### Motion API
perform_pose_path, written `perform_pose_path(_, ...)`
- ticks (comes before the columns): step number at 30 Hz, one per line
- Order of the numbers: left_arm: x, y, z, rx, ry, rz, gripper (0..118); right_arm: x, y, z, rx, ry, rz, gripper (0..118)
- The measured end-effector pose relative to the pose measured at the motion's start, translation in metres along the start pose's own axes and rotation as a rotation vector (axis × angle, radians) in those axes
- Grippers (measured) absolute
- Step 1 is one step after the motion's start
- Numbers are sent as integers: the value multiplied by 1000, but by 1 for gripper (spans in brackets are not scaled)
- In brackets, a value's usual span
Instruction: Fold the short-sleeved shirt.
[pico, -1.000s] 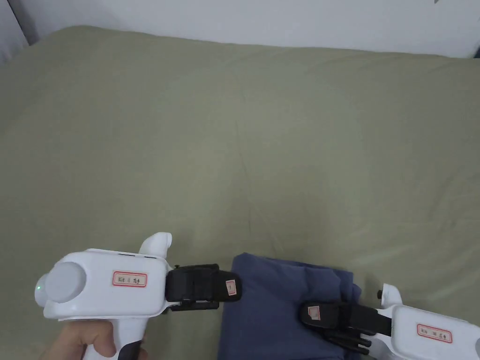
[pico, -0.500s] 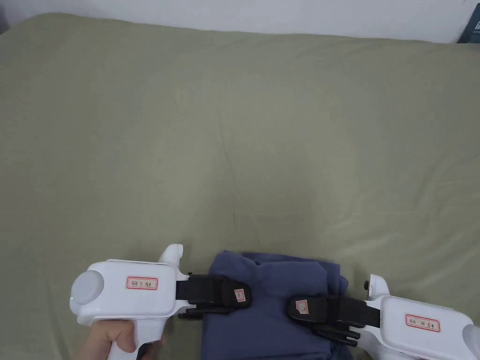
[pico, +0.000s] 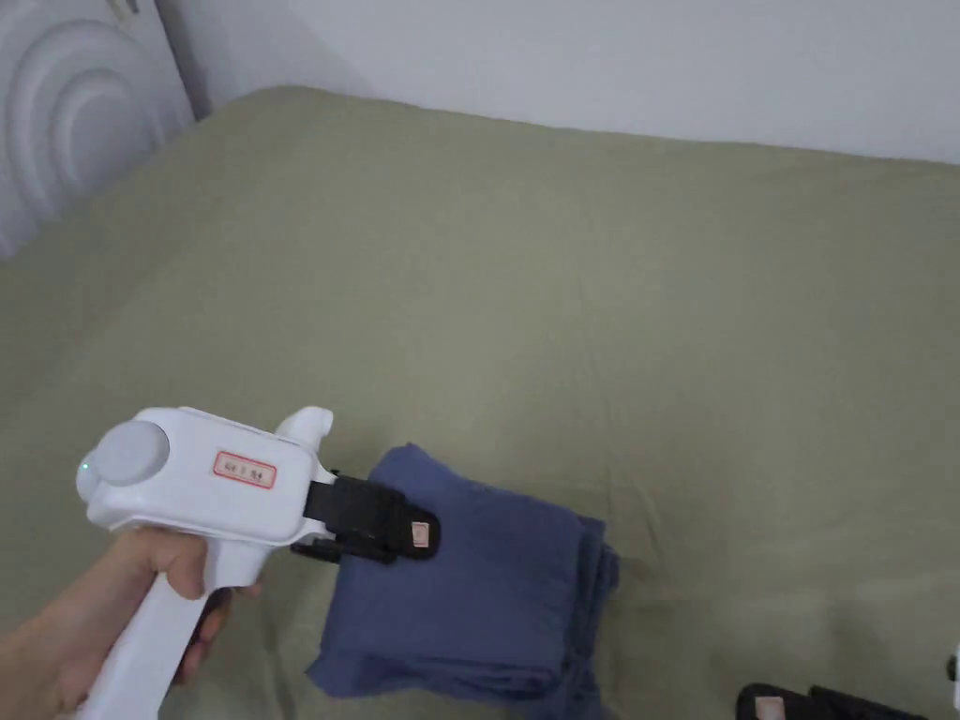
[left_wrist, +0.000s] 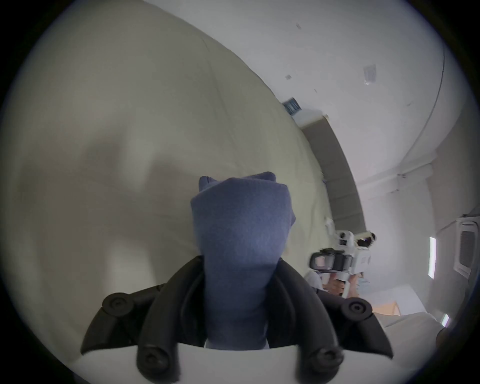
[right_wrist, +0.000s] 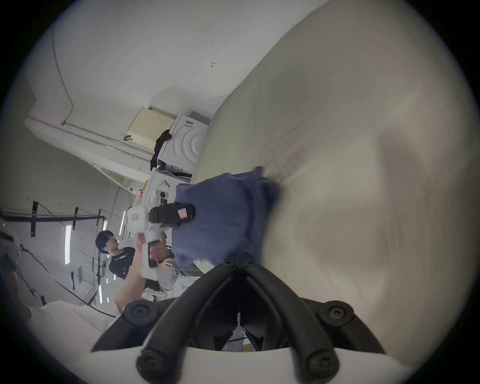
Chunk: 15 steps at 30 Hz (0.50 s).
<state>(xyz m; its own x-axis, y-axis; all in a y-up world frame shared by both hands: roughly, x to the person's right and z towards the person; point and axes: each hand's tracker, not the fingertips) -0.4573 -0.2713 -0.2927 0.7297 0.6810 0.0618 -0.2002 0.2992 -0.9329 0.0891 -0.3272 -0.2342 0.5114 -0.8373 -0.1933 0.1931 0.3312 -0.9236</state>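
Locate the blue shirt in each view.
Head view: shirt lower centre, left gripper at its left edge.
Left gripper view: centre, clamped between the jaws.
Right gripper view: centre, above the shut jaws.
Shared landmark: the green sheet.

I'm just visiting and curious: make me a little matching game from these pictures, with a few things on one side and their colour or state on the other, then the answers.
Things:
1. folded shirt
2. bed sheet
3. left gripper
4. right gripper

States:
A. olive green, spread flat
B. clamped on the cloth
C. blue
D. jaws together, holding nothing

Pairs: 1-C, 2-A, 3-B, 4-D
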Motion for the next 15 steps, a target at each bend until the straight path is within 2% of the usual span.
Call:
perform_pose_path(4,-69,34,80,70,147,51,29,-3,4,-2,4,-37,25,2)
perform_pose_path(7,-100,52,113,57,200,66,29,-5,11,-5,26,-52,20,2)
perform_pose_path(13,-129,82,119,33,256,66,30,-6,28,-12,57,-80,16,2)
perform_pose_path(14,-127,84,117,30,261,59,37,-5,30,-12,58,-85,15,2)
perform_pose_path(15,-124,86,115,29,267,52,60,-5,31,-13,58,-85,19,2)
